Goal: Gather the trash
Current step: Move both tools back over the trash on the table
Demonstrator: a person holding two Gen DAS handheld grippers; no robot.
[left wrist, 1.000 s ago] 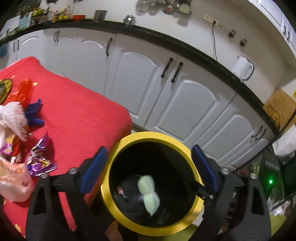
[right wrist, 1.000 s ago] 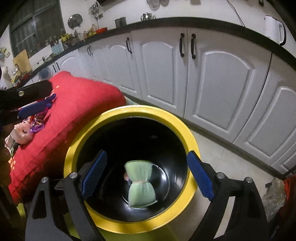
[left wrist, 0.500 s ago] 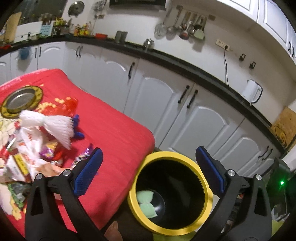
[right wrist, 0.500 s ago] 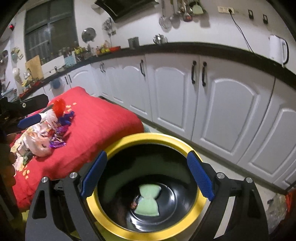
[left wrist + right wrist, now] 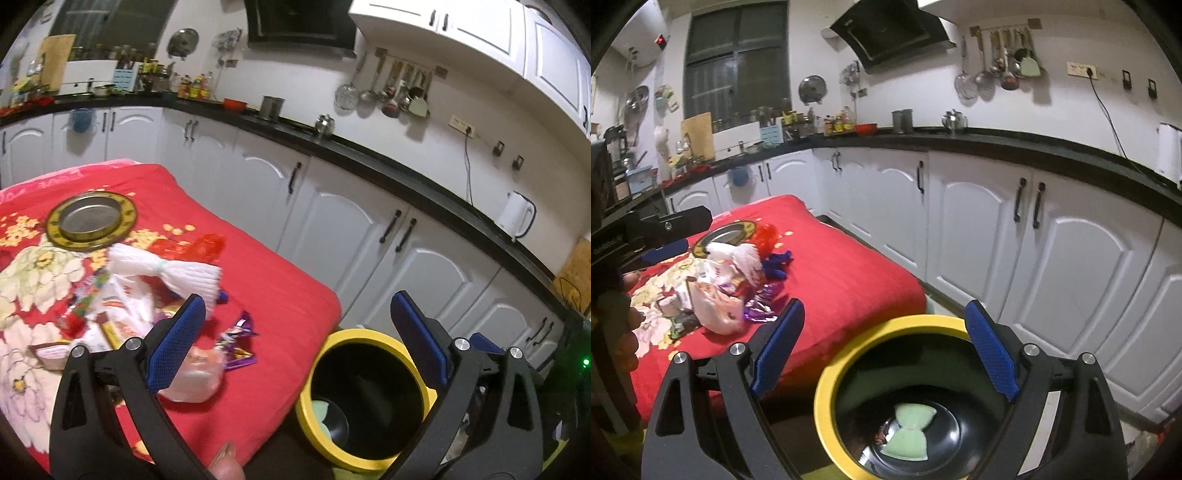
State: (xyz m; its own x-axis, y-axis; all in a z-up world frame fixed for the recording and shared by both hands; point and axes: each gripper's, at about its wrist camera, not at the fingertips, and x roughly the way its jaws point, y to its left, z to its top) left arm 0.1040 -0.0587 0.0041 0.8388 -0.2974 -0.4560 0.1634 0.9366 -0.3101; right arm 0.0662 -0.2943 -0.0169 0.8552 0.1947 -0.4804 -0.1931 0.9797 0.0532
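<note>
Both grippers, left gripper and right gripper, now lifted off the bin, gape wide and empty; probably the wrapper pile comes next

Left gripper and right gripper — jaws spread wide, empty.

white cabinets | black countertop | dark window | white wall
</note>
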